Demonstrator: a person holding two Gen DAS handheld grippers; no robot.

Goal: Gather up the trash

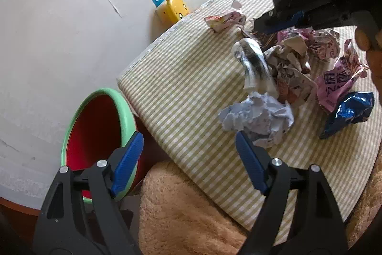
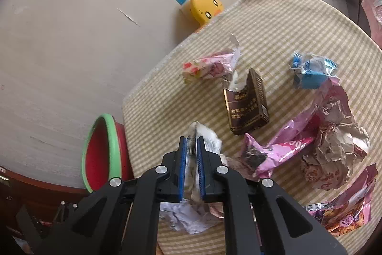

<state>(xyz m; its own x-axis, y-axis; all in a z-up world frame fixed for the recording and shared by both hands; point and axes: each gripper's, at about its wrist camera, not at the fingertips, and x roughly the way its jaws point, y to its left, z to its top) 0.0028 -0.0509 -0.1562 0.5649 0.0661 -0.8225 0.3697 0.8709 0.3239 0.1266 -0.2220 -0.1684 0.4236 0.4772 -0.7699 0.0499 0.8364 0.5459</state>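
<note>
Honestly, looks like mid-pickup, one piece at a time. Got the right gripper (image 2: 191, 144) clenched on a white-and-grey wrapper (image 2: 211, 139), pinched between the blue pads near the table's near-left corner, with the rest of the pile just to the right of it. Got the left gripper (image 1: 189, 159) spread wide with nothing in it, hanging over the edge of the striped tablecloth (image 1: 186, 92) beside a crumpled blue-grey paper (image 1: 257, 119).

Next up, probably: lift the wrapper clear, swing left and down over the red bin (image 2: 102, 154) with the green rim (parked on the floor against the wall, right by the table corner), then let go above the opening. Worth keeping the wrapper from snagging the pink packet (image 2: 274, 150) lying close by. Could also close the free tongs on that blue-grey paper, since it's basically lined up already.

Plenty left on the table: brown carton (image 2: 248, 104), light blue wrapper (image 2: 310, 71), blue foil bag (image 1: 351, 111), a few more crumpled bits.

Harder to call:
- can't see the bottom of the bin, so no idea what's in there already
- can't tell whether the wrapper is off the cloth yet or just gripped in place
- lower end of it hidden behind the fingers
- right edge of the pile cut off, print on the packets too small to read
</note>
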